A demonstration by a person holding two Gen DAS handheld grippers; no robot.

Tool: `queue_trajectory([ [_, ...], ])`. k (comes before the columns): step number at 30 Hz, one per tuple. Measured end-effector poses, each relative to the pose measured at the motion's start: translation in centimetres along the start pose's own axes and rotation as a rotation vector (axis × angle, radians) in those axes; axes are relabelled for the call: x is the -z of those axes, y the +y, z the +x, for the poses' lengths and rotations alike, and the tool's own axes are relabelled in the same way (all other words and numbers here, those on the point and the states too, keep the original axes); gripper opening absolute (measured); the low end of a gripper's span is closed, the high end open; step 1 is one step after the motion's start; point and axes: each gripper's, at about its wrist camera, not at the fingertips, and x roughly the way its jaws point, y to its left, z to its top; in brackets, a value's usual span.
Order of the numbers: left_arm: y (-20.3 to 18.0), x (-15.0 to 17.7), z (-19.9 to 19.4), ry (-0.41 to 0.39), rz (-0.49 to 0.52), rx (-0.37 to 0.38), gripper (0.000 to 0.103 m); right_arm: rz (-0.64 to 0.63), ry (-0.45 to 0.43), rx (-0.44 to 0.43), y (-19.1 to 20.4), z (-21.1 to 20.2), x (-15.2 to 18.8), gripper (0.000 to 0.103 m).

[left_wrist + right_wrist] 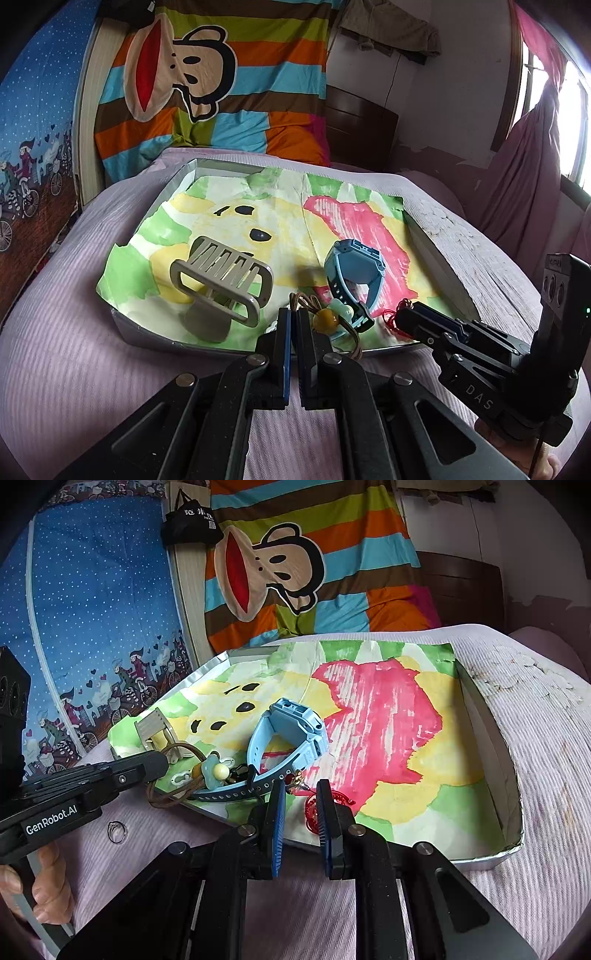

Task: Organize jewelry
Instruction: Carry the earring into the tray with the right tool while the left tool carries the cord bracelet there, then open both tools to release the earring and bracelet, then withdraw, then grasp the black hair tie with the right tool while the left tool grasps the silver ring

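L gripper (294,317) nearest, jaws closed, empty, tips by brown cord w/ beads (320,318) at tray (147,328) front edge. R gripper (301,797) pinching red ornament (313,808). Blue watch (286,734), hair claw (221,280) in tray; ring (116,832) outside on bedspread. I judge: sorting underway; next, place red piece clear.

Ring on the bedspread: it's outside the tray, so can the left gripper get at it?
Probably yes: the ring lies uncovered on the bedspread, close to the left gripper, with nothing between. The jaws are shut and must open first.

Bright window (569,122) (purple curtain (517,177)), white walls (461,92)
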Motion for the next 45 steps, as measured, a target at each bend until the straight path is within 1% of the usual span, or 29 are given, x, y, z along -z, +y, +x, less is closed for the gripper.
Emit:
queue_trajectory([
  [5,0.3,0.0,-0.3,-0.008,-0.014,-0.008,0.003,0.001,-0.002,0.004,0.0,-0.1,0.0,0.016],
  [8,0.4,0.1,-0.5,-0.010,-0.023,-0.003,0.004,0.005,-0.007,0.006,-0.2,-0.2,0.0,0.023],
  [10,0.4,0.1,-0.6,-0.019,-0.021,-0.004,0.007,0.008,-0.022,0.007,-0.3,-0.6,0.1,0.029],
  [12,0.3,0.0,-1.0,-0.031,-0.020,0.000,0.015,0.005,-0.049,0.013,-0.3,-1.2,0.2,0.033],
  [14,0.3,0.0,-1.6,-0.044,-0.021,0.007,0.018,0.000,-0.082,0.024,-0.3,-2.2,0.3,0.038],
  [16,0.2,0.0,-2.1,-0.056,-0.017,0.012,0.020,-0.003,-0.121,0.034,-0.2,-3.2,0.4,0.048],
  [17,0.2,0.1,-2.5,-0.063,-0.014,0.013,0.022,-0.003,-0.141,0.040,-0.2,-3.8,0.5,0.050],
  [18,0.1,0.2,-2.9,-0.072,-0.011,0.014,0.028,-0.004,-0.161,0.047,-0.2,-4.4,0.6,0.056],
  [19,0.1,0.2,-3.3,-0.083,-0.008,0.012,0.041,-0.005,-0.183,0.052,-0.1,-4.9,0.7,0.064],
  [20,0.1,0.3,-3.8,-0.097,-0.007,0.008,0.050,-0.004,-0.207,0.058,-0.1,-5.6,0.7,0.069],
  [21,0.1,0.3,-4.4,-0.120,-0.006,0.000,0.068,-0.003,-0.231,0.064,-0.1,-6.3,0.9,0.078],
  [22,0.2,0.4,-5.1,-0.150,-0.005,-0.011,0.074,-0.001,-0.255,0.069,-0.1,-7.0,1.0,0.084],
  [23,0.2,0.5,-5.7,-0.175,0.000,-0.018,0.074,0.003,-0.279,0.070,0.0,-7.6,1.1,0.085],
  [25,0.2,0.5,-6.5,-0.187,0.014,-0.023,0.076,0.010,-0.312,0.071,0.1,-8.8,1.3,0.091],
  [26,0.3,0.6,-6.9,-0.194,0.017,-0.029,0.080,0.014,-0.328,0.074,0.1,-9.4,1.4,0.092],
  [28,0.5,0.7,-7.9,-0.222,0.022,-0.037,0.091,0.019,-0.356,0.079,0.2,-10.4,1.6,0.097],
  [29,0.5,0.8,-8.4,-0.237,0.027,-0.046,0.093,0.019,-0.371,0.082,0.4,-10.8,1.7,0.099],
  [30,0.6,0.9,-8.8,-0.248,0.034,-0.056,0.098,0.017,-0.385,0.084,0.5,-11.2,1.8,0.102],
  [31,0.7,1.0,-9.2,-0.256,0.042,-0.067,0.101,0.014,-0.396,0.085,0.6,-11.7,1.9,0.102],
  [33,0.9,1.4,-9.8,-0.269,0.054,-0.083,0.103,0.009,-0.408,0.082,0.9,-12.3,2.1,0.102],
  [41,1.5,3.0,-12.1,-0.317,0.093,-0.121,0.103,-0.025,-0.434,0.077,2.6,-14.4,3.7,0.102],
  [45,1.5,3.9,-12.5,-0.310,0.114,-0.132,0.103,-0.037,-0.428,0.072,3.1,-14.9,4.6,0.102],
])
